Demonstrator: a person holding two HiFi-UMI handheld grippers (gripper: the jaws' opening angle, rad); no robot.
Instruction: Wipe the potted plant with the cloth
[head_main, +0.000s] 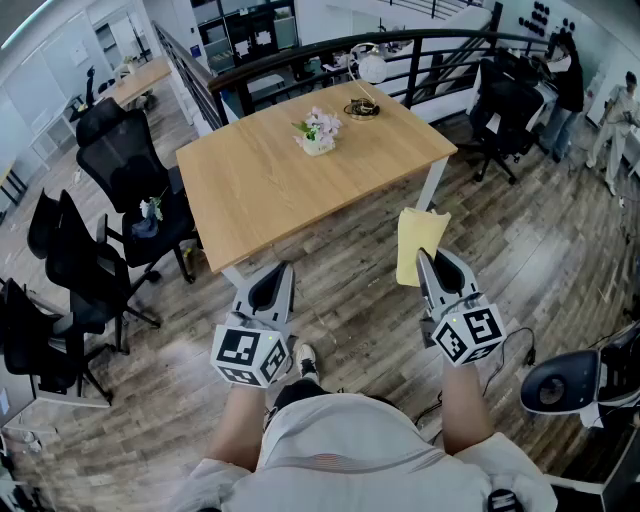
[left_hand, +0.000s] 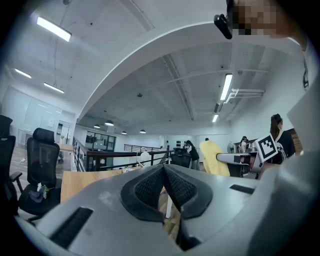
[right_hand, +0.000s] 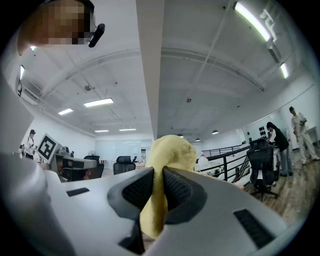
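Note:
A small potted plant (head_main: 319, 130) with pale pink flowers in a light pot stands on the wooden table (head_main: 270, 185), toward its far side. My right gripper (head_main: 423, 259) is shut on a yellow cloth (head_main: 419, 243), which stands up from the jaws near the table's front right corner. In the right gripper view the yellow cloth (right_hand: 162, 172) is pinched between the black pads and bulges above them. My left gripper (head_main: 284, 270) is held in front of the table's near edge, shut, with nothing between its pads (left_hand: 150, 187). Both grippers are well short of the plant.
A dark round object (head_main: 361, 109) and a white lamp (head_main: 371, 66) sit at the table's far end by a black railing (head_main: 400, 45). Black office chairs (head_main: 120, 160) stand left of the table, another (head_main: 505, 105) to the right. People stand at far right (head_main: 610, 120).

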